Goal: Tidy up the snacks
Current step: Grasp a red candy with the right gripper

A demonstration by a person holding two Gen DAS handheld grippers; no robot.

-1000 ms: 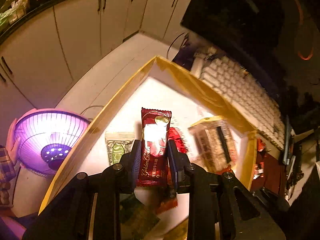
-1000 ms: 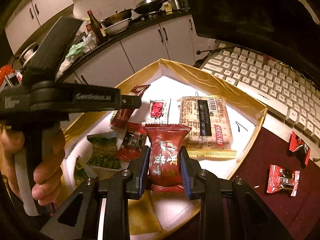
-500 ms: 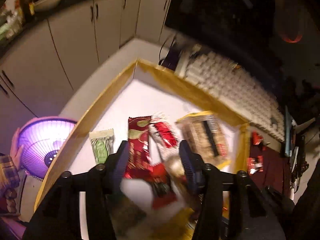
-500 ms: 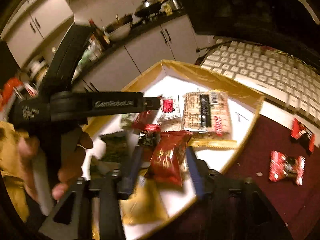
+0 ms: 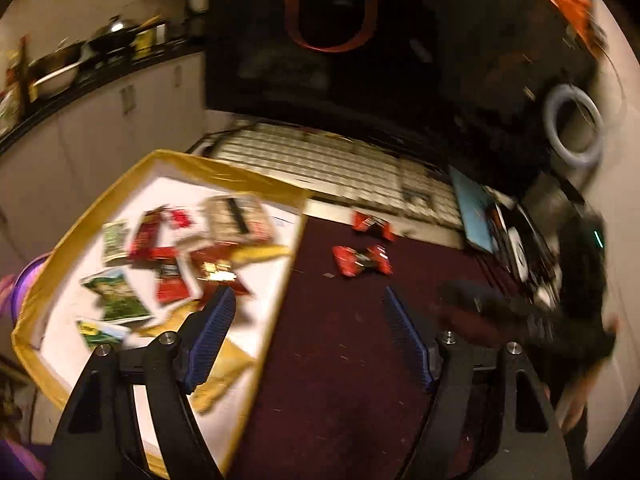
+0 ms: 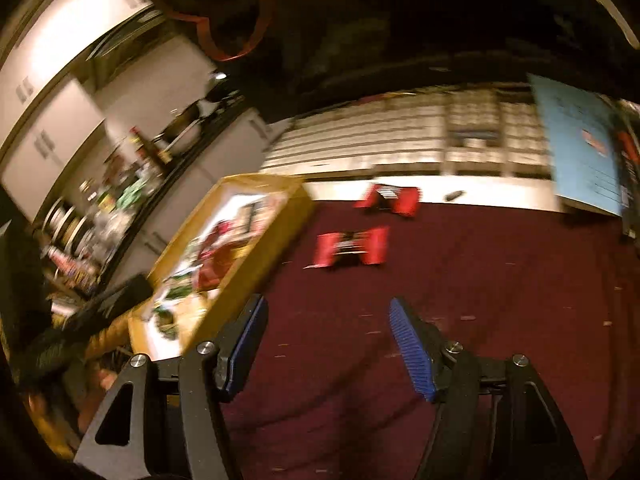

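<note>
Both the left hand-held gripper [image 5: 308,340] and the right hand-held gripper [image 6: 330,344] stood released, gripping nothing. Two red-wrapped snack packets [image 5: 362,260] lay on the maroon table [image 5: 352,380] (frames blurred), beside the gold-rimmed white cardboard tray [image 5: 272,320] of assorted snacks.

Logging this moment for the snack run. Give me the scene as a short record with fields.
left tool: open, empty, over the mat beside the box edge
right tool: open, empty, over the mat
box: gold-rimmed, white inside, holds a pile of red, green and gold snack packets
loose snacks: two red packets on the dark red mat, outside the box
behind: white keyboard
image quality: motion-blurred
</note>
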